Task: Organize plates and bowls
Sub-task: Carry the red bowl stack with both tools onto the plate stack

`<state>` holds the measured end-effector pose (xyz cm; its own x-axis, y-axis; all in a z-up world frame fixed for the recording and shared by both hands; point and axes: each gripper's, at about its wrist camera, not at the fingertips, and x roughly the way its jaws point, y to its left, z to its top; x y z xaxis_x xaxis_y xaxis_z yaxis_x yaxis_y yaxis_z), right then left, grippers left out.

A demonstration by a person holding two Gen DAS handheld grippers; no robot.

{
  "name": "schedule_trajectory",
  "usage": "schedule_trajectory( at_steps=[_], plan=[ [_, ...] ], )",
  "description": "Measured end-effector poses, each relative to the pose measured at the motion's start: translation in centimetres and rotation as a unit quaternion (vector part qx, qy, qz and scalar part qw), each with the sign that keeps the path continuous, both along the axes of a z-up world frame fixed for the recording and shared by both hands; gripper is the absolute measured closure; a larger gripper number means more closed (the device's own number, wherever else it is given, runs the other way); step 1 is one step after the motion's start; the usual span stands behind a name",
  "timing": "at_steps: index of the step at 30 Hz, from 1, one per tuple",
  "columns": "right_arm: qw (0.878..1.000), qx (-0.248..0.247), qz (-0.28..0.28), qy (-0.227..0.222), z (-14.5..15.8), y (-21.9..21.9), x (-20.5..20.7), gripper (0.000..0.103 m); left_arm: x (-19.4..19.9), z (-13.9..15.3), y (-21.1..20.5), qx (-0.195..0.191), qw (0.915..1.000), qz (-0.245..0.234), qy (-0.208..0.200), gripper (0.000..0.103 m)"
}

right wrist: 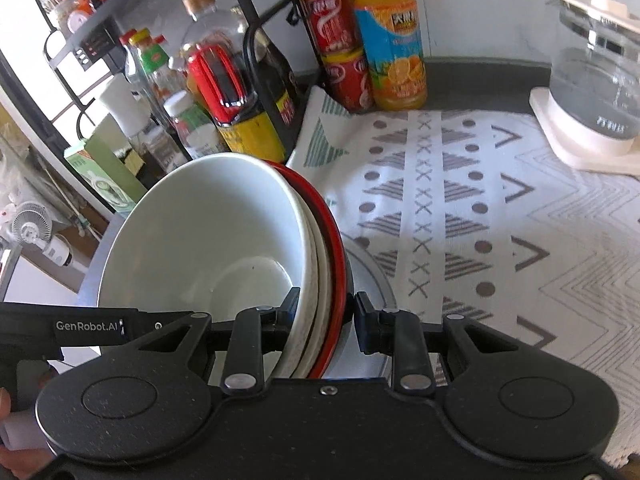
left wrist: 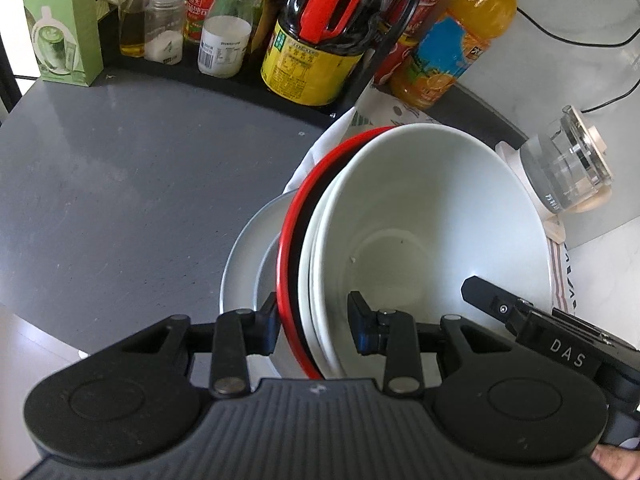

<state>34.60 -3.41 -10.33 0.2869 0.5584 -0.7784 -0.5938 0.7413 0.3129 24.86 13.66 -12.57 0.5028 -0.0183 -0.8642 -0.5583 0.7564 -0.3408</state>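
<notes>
Ribbed black left gripper and right gripper are each clamped on opp. rims of a tilted stack: glossy white bowls, red-rimmed bowl, over a grey plate.

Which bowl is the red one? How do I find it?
Find the stack of bowls that both tongs are holding. White bowls sit inside; the red bowl is the outermost one. Only it has a bright red rim.
</notes>
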Motion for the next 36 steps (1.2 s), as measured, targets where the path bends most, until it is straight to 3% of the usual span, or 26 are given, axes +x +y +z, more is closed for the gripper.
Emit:
schedule_trajectory(
  at_steps=[22,29,32,34,36],
  plan=[
    [0.997,-0.014,-0.075,0.025,-2.2,-0.1,-1.2,0.076,1.3,-2.2,2.1,-0.024,0.9962,-0.084,0.0,0.067],
    [0.994,0.002,-0.11,0.013,-2.4,-0.2,-2.4,0.068,1.5,-2.3,2.1,-0.014,0.9923,-0.123,-0.012,0.064],
    [0.994,0.007,-0.112,0.007,-1.9,-0.4,-3.3,0.052,1.5,-1.7,1.9,0.02,0.99,-0.139,-0.018,0.062],
    [0.993,0.016,-0.117,-0.005,-1.4,-0.8,-3.8,0.044,1.3,-1.2,2.2,0.021,0.9906,-0.133,-0.022,0.059],
    [0.991,0.023,-0.128,-0.008,-1.1,-1.3,-4.1,0.031,1.0,-0.7,2.4,0.025,0.9915,-0.125,-0.025,0.051]
  ],
)
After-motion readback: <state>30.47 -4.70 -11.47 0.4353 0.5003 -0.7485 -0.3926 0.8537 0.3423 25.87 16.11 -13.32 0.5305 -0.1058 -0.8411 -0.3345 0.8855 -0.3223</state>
